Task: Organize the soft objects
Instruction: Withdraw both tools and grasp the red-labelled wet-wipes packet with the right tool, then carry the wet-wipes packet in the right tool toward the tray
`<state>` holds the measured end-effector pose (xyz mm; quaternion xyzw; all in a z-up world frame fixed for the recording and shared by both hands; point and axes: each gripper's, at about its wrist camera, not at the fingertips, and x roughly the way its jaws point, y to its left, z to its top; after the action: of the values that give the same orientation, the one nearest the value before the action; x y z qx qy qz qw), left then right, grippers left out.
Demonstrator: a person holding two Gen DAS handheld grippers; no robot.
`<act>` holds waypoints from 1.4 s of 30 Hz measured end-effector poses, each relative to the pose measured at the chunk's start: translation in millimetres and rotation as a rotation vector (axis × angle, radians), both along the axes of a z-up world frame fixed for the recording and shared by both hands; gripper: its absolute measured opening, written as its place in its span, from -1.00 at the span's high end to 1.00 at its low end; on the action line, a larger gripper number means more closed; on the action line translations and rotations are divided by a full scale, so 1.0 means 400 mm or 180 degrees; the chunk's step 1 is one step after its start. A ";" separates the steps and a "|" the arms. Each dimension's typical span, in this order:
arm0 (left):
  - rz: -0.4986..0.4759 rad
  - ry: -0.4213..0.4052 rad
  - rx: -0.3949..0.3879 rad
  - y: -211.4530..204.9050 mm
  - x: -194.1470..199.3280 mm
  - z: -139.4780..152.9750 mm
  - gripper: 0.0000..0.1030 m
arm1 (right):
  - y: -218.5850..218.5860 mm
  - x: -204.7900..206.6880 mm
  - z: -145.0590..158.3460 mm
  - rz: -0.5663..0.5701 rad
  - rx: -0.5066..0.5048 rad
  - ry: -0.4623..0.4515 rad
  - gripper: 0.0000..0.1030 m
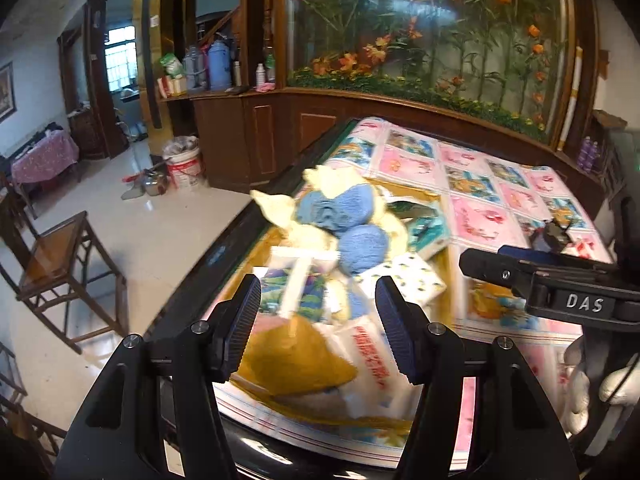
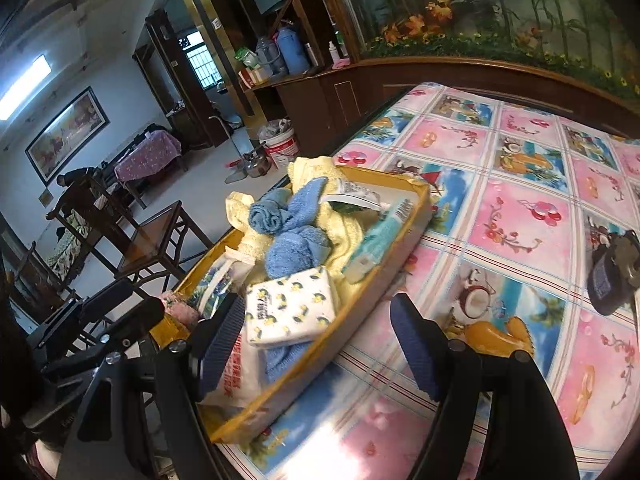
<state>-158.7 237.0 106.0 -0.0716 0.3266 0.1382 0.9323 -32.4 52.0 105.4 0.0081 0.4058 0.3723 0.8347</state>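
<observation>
A mustard-yellow tray [image 2: 404, 236] sits at the left edge of the table. It holds rolled blue towels [image 2: 296, 236], a pale yellow towel [image 2: 316, 172], a lemon-print tissue pack [image 2: 292, 308], a white pack with red writing [image 2: 236, 376] and a teal pack [image 2: 380, 236]. My right gripper [image 2: 318, 340] hovers open over the tray's near end, touching nothing. In the left wrist view the blue towels [image 1: 360, 208] and lemon-print pack [image 1: 404, 276] lie ahead. My left gripper [image 1: 318, 320] is open above the tray's blurred contents. The right gripper [image 1: 540, 280] reaches in from the right.
The table [image 2: 520, 208] wears a pink and blue picture cloth. A dark object [image 2: 612, 276] lies on it at the right. A wooden chair [image 1: 60, 264] and a white bucket [image 1: 184, 164] stand on the floor to the left. A wooden cabinet [image 1: 260, 140] runs behind.
</observation>
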 end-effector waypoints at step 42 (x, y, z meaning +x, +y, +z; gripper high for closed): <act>-0.1282 0.0554 -0.0720 -0.277 0.116 -0.074 -0.17 | -0.755 0.206 -0.161 -0.1963 0.0334 0.0920 0.22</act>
<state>-112.2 126.3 76.2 -0.0967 0.4268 -0.0822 0.8954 49.9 -249.9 40.8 0.2258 0.4785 0.1179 0.8403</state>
